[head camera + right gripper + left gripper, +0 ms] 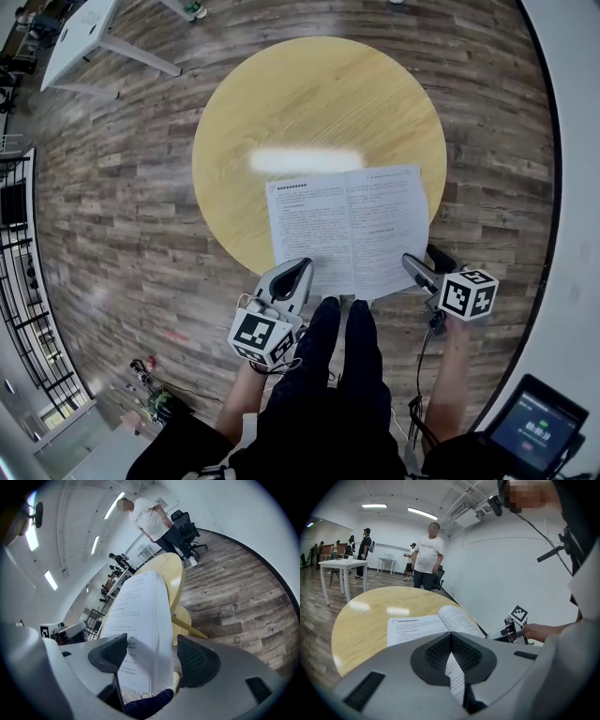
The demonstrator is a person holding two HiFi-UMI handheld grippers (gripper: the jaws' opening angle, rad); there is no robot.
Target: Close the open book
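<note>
**Fig. Free room about the open book (349, 230) at the near edge of the round table (319, 94).**
The upper half of the tabletop is open wood, so my tongs can pass over it from the far side and from either flank. Plank floor (141, 206) rings the table. At lower centre my own legs (342, 347) sit just beside the book's near edge, between my left gripper (302, 267) and right gripper (412, 262), and crowd that approach. The right jaws stand apart with the right-hand page between them. A white table (80, 37) at upper left, a railing (23, 281) at left and a curved white wall (572, 187) at right stand well apart.
</note>
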